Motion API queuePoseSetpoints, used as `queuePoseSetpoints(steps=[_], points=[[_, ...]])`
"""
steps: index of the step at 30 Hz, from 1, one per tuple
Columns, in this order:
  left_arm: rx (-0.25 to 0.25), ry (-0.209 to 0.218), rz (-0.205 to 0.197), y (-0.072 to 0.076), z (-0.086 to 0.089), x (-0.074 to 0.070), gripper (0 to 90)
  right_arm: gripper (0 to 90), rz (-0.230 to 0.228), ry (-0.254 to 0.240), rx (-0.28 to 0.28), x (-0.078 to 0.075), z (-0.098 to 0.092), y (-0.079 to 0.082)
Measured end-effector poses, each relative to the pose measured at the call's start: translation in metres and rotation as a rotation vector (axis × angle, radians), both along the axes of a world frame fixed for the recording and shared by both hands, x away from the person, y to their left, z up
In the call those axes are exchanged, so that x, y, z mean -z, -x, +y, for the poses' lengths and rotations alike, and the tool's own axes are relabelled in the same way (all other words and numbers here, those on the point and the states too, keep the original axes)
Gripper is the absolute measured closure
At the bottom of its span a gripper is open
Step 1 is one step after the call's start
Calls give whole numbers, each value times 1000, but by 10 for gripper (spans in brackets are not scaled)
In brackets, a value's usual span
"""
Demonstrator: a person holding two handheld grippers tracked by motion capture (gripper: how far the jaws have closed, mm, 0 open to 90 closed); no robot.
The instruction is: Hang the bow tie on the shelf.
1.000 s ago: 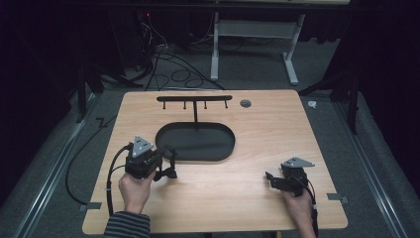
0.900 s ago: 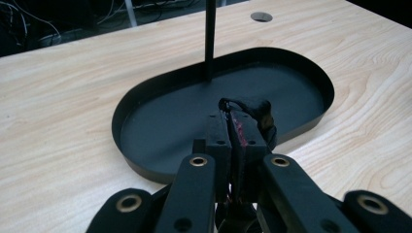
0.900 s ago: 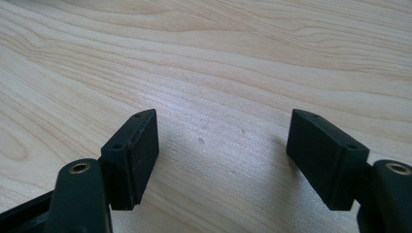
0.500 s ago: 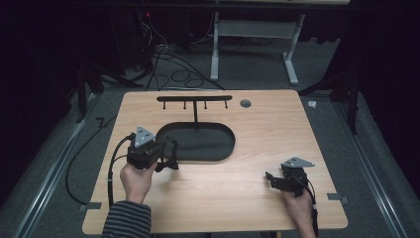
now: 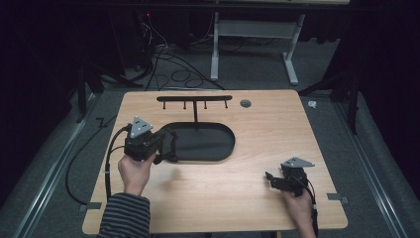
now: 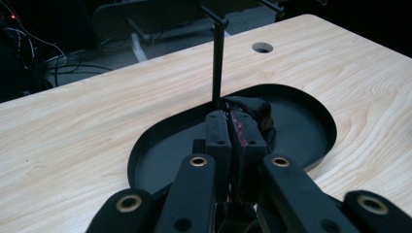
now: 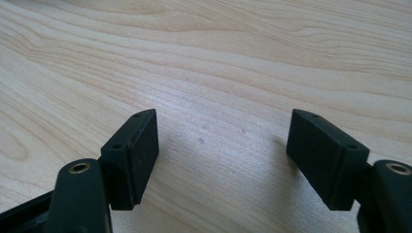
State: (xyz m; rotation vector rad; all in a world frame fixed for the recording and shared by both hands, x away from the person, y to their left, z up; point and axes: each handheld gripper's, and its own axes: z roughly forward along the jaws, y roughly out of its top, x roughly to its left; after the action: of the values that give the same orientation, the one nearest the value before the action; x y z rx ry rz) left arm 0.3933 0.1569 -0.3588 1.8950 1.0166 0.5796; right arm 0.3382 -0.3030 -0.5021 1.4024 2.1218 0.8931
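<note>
One small black cloth-like item point(image 6: 255, 114) sits pinched in the left gripper point(image 6: 232, 128), just above the black oval tray point(image 6: 311, 104); likely soft and light, best gripped mid-bunch. Right gripper point(image 7: 221, 160) rests released.

The table point(image 5: 257, 148) is pale wood with a clear wavy grain, smooth and faintly sheened. The oval tray point(image 6: 311, 111) sunk at its centre looks like matt black plastic or coated metal (hard to tell which), as does the thin black rack point(image 5: 194, 99) behind it. Both grippers' jaws are matt black plastic with brass-coloured rivets. At the lower left, a sleeve point(image 5: 124, 215) is striped knit cloth.
</note>
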Motion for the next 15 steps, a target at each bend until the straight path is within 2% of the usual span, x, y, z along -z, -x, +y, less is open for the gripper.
queuePoseSetpoints(steps=[7, 11, 15], points=[[-10, 4, 1, -8, 2, -5, 870, 287, 0, -1, 0, 0, 0, 0], [-25, 35, -3, -14, 6, -10, 870, 287, 0, 0, -1, 0, 0, 0], [-32, 38, 1, -18, 8, -13, 870, 287, 0, -1, -1, 0, 0, 0]])
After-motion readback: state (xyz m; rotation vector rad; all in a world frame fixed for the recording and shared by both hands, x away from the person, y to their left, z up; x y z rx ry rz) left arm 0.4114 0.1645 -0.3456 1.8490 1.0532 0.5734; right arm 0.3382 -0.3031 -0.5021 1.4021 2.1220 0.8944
